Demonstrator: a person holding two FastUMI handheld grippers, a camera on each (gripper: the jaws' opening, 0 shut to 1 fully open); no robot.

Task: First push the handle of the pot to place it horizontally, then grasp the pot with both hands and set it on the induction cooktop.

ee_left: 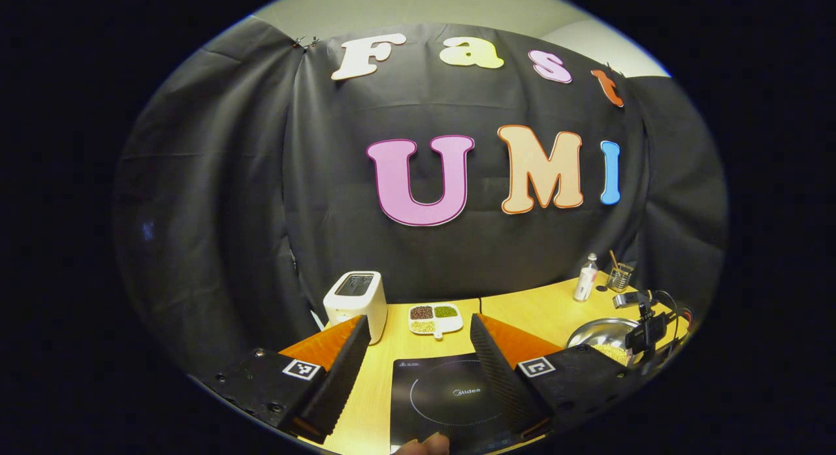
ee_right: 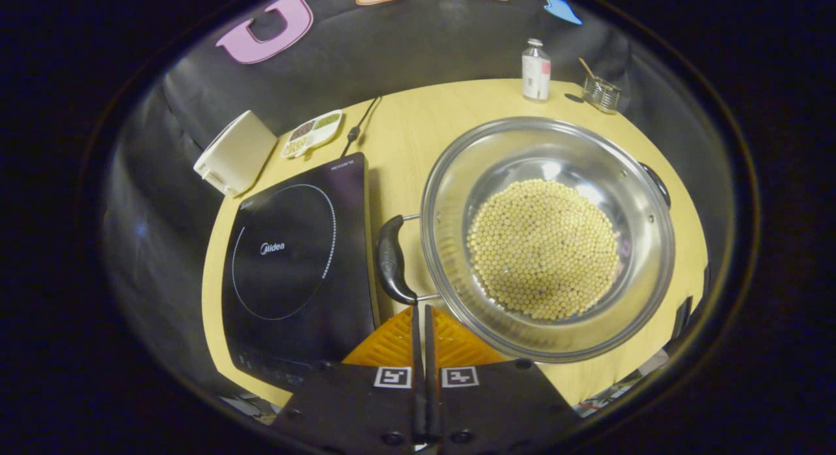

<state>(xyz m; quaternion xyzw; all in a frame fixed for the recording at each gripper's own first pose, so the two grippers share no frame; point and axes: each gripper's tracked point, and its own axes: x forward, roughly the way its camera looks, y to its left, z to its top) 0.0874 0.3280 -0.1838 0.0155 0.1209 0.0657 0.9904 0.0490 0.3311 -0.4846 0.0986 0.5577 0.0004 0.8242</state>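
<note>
— Toward the counter's left end, what's sitting there?

— A white toaster (ee_right: 234,153) at the back-left corner, and just right of it a small divided dish (ee_right: 312,132) of beans along the back edge. In front of those lies the black induction cooktop (ee_right: 297,259), reaching to the counter's front edge.

— And the pot?

— The pot (ee_right: 547,236) stands on the bare wood just right of the cooktop, with yellow beans (ee_right: 543,248) covering its bottom. Its near black handle (ee_right: 390,259) points at the cooktop's right edge, and a second handle (ee_right: 655,181) shows at the far rim.

— How do the grippers stand?

— In the right gripper view, the right gripper (ee_right: 422,309) has its two fingers pressed flat together with nothing between them. Their tips sit right at the front end of the near handle; whether they actually touch it, I cannot tell.

— The left one?

— In the left gripper view, the left gripper (ee_left: 418,328) is spread wide and holds nothing, hanging above the cooktop's front part.

— Anything at the right end?

— A small white bottle (ee_right: 536,70) and a little glass holder (ee_right: 601,93) near the back-right edge.
</note>
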